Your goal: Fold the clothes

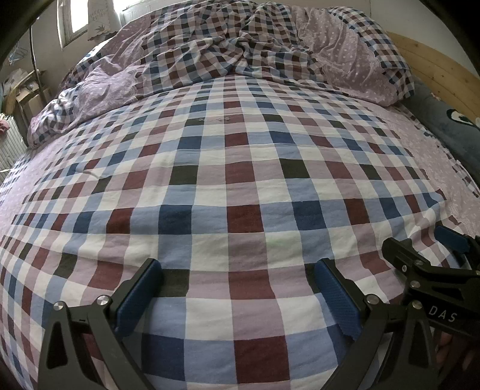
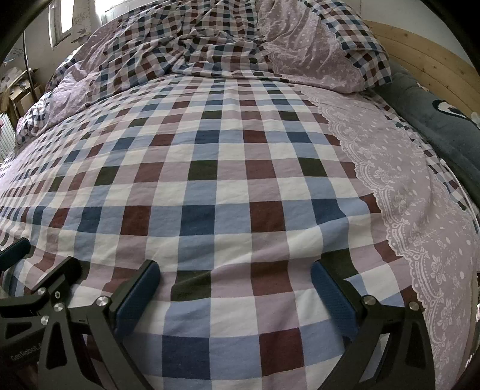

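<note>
Left claw [image 1: 238,264]: jaws spread wide, blue pads [image 1: 136,295] facing each other, nothing between them but the bed's checked sheet [image 1: 240,168] below. Right claw [image 2: 234,265]: likewise wide apart, empty, blue pads [image 2: 336,295] on both fingers.

Relative position: in the left wrist view the right claw [image 1: 420,255] shows at about 4 o'clock, just beside the left one, with "DAS" lettering on its black body. In the right wrist view part of the left claw [image 2: 42,279] shows at about 8 o'clock. Both claws sit side by side above the near edge of the bed, pointing toward 12 o'clock.

Task item: no separate garment can be told apart in either view. The cloth directly ahead of both claws is the flat sheet, checked in maroon, blue, white and lilac, lightly creased. A lilac band with white dots and lace print [image 2: 405,186] runs along its edge, from 1 to 4 o'clock in the right wrist view.

Far side, 12 o'clock: a rumpled quilt [image 1: 240,54] in the same check and lilac print, bunched across the width of the bed, well apart from both claws.

At 2 o'clock: a dark grey plush blanket [image 2: 435,120] lies against a pale wooden headboard [image 2: 420,57]. At 10 to 11 o'clock: a window [image 1: 72,24] and stacked cardboard boxes [image 1: 27,96] beside the bed.
</note>
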Demonstrator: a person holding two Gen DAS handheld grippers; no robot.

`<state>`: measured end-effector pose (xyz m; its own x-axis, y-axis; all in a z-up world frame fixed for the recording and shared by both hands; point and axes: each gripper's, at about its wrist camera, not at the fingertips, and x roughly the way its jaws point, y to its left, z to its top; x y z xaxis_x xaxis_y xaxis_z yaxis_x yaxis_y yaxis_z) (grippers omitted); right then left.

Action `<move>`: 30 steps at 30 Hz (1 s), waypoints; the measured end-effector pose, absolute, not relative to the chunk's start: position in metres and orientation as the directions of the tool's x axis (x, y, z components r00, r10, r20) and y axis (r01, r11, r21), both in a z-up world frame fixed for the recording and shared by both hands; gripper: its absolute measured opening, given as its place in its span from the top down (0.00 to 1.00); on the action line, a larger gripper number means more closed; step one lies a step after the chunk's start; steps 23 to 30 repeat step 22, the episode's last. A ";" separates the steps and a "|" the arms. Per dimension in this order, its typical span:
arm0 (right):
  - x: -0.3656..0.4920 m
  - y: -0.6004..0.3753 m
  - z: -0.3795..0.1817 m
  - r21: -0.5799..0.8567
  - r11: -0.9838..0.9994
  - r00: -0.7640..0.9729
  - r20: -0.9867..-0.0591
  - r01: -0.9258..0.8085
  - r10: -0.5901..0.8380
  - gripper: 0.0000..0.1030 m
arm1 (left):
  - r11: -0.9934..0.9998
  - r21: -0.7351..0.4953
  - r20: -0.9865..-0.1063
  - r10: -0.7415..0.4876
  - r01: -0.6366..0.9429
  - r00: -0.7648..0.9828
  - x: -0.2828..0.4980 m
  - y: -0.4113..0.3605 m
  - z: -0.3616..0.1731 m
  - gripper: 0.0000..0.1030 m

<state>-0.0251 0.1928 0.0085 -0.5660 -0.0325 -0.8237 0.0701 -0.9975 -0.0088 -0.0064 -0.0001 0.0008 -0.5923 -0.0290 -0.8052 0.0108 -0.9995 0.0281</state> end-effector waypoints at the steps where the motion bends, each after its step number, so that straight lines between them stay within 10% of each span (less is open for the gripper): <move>1: -0.025 0.193 0.008 -0.009 -0.997 -0.566 -0.824 0.070 -0.033 0.00 | -1.000 0.027 -0.805 -0.028 0.010 -0.592 -0.007 0.000 0.001 0.00; 30: -0.025 0.194 0.008 -0.008 -0.997 -0.567 -0.823 0.071 -0.033 0.00 | -1.000 0.014 -0.805 -0.020 0.015 -0.594 -0.007 0.000 0.000 0.00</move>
